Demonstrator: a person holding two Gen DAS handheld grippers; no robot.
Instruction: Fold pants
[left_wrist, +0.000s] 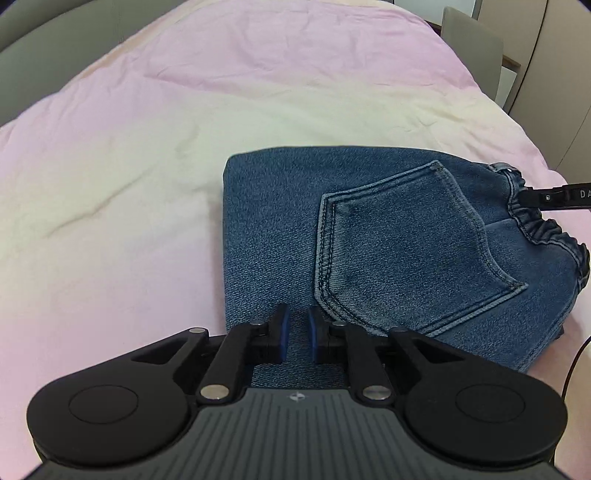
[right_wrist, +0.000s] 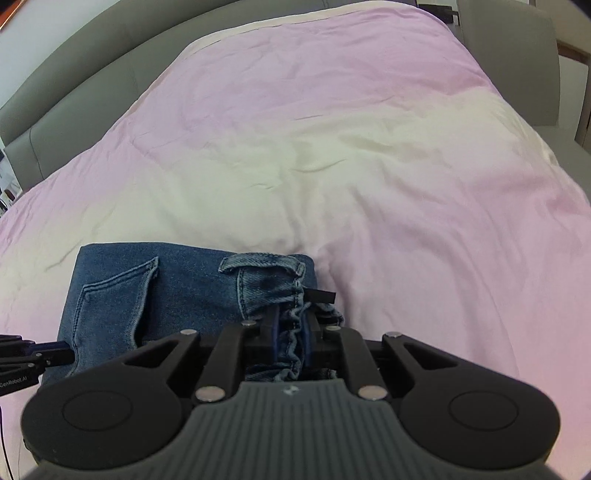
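Right gripper (right_wrist: 290, 325) pinches the elastic waistband (right_wrist: 291, 343) of the folded pants (left_wrist: 332, 229), lying mid-bed toward the near edge. Left gripper (left_wrist: 297, 332), nearly closed on denim, should pin that edge while the pink duvet (right_wrist: 332, 147) stays smooth.

occl: right gripper (right_wrist: 290, 325) pad tips buried in jeans (right_wrist: 177, 291) waistband | jeans' R edge cut off, left-wrist view | lower folds hidden

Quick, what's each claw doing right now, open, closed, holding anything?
Left claw: nearly closed over the folded jeans, a small gap showing, nothing visibly pinched.
Right claw: closed on the jeans' elastic waistband.
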